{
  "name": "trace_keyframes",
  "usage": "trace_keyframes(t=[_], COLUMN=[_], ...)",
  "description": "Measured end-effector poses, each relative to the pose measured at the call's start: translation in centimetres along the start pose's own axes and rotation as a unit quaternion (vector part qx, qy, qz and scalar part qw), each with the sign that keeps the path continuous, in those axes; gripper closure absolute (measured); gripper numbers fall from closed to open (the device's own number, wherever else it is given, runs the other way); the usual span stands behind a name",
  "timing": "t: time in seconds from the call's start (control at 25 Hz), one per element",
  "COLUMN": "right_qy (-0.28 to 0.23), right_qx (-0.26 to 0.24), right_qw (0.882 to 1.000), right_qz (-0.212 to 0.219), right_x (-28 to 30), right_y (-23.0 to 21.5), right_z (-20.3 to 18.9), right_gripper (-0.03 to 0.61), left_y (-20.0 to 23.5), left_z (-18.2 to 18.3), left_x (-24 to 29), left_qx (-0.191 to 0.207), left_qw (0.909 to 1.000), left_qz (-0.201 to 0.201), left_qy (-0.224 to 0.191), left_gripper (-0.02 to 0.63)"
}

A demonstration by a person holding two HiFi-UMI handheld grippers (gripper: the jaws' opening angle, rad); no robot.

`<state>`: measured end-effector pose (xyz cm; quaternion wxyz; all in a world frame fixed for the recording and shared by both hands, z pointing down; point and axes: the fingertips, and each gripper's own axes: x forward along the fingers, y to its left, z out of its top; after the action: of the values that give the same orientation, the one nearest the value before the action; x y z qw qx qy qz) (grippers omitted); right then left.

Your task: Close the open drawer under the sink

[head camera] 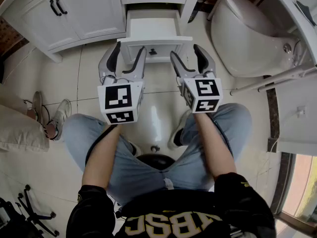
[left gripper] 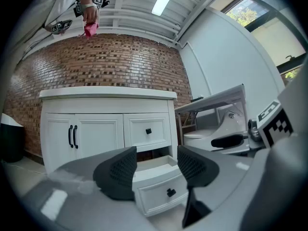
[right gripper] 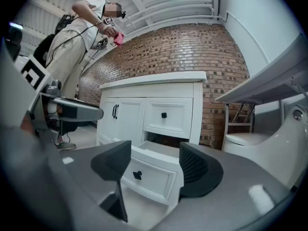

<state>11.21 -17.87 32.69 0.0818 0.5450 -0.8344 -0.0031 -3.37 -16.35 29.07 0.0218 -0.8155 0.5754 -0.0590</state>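
The lower drawer (head camera: 152, 38) of the white vanity stands pulled out, its white front with a small black knob (head camera: 153, 51) facing me. It shows as the drawer (left gripper: 161, 189) in the left gripper view and the drawer (right gripper: 151, 174) in the right gripper view. My left gripper (head camera: 128, 57) is open, held level just short of the drawer front's left side. My right gripper (head camera: 186, 56) is open too, just short of the right side. Neither touches the drawer, and nothing is between the jaws.
The vanity (head camera: 74, 14) has two doors on the left and a shut upper drawer (left gripper: 147, 131). A white toilet (head camera: 247, 31) stands to the right. A person (right gripper: 79, 28) stands far left, with shoes (head camera: 52, 115) on the tiled floor.
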Motion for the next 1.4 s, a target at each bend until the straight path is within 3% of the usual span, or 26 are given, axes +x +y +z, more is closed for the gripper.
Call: trace_keyframes(t=[0.44,0.92,1.4], right_qy=[0.095,0.155,0.194], right_qx=[0.040,0.030,0.030], right_qw=[0.995,0.984,0.977], right_qz=[-0.008,0.080,0.086], right_x=[3.2,8.0,12.4], right_y=[-0.9,4.9,6.2], right_z=[-6.8,-10.9,-13.4], right_gripper=[0.272,0.309,0.390], left_y=[1.2,1.9,3.0], left_z=[0.3,0.7,-2.2], left_x=[0.5,1.4,3.6], left_qx=[-0.028,-0.045,-0.032], left_qw=[0.9995,0.9988,0.9992], left_qz=[-0.010,-0.012,-0.013], left_qy=[-0.005,-0.015,0.021], left_gripper=[0.339,0.337,0.337])
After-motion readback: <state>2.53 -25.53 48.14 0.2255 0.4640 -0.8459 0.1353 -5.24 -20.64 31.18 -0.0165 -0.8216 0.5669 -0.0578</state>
